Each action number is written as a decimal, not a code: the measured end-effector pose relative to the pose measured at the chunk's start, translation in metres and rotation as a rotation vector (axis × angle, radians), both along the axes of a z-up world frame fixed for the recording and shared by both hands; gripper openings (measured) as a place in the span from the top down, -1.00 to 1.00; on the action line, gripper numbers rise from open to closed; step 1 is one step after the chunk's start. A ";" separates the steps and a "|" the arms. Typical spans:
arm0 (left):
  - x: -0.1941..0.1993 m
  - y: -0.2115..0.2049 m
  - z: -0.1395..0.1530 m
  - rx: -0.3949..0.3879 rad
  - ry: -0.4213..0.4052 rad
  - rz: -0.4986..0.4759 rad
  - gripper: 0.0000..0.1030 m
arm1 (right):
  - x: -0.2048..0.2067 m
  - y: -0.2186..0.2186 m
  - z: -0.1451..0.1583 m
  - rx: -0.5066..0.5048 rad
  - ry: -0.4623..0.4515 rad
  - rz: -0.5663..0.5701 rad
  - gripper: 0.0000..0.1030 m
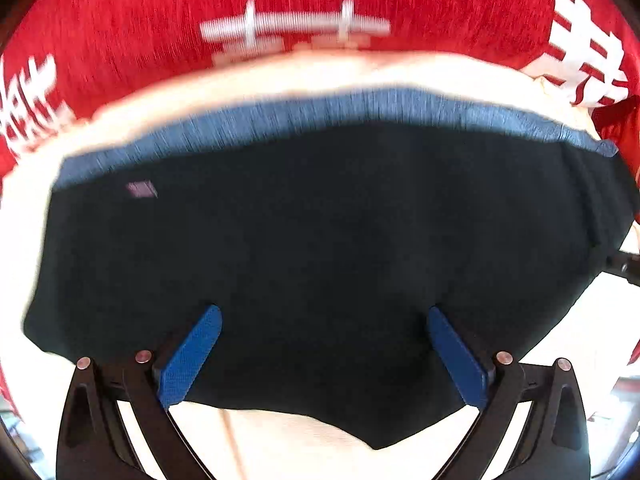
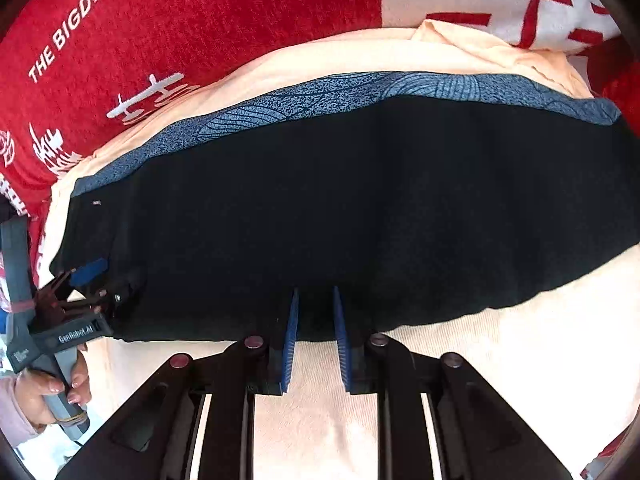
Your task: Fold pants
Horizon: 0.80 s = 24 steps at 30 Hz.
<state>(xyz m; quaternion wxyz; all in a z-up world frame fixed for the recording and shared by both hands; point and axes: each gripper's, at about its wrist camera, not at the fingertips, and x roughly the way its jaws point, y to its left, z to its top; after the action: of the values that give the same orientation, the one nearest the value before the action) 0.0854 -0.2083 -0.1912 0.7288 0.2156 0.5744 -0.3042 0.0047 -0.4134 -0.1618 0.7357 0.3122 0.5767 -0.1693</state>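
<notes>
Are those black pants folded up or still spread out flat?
Folded: the black pants form one compact block with straight edges, the blue patterned band along the far side.

The pants [image 2: 340, 208] are matt black cloth with a blue printed band. Under them lies a smooth cream cloth [image 2: 460, 368], over a fuzzy red blanket [image 2: 240, 12] with white lettering. Each gripper has matt black plastic arms, textured blue pads [image 1: 188, 356] and shiny metal rivets [image 2: 254, 341].

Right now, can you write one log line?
black folded cloth pants flat on cream cloth | left gripper open | right gripper narrowly open, empty
</notes>
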 end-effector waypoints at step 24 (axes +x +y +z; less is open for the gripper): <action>0.170 0.047 -0.020 0.098 -0.127 0.256 -1.00 | 0.156 0.003 -0.005 0.000 -0.041 0.133 0.25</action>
<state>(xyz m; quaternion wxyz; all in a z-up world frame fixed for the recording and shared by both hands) 0.2553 -0.1614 -0.2112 0.7851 0.1944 0.5641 -0.1661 0.1611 -0.4106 -0.1667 0.7569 0.2765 0.5811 -0.1138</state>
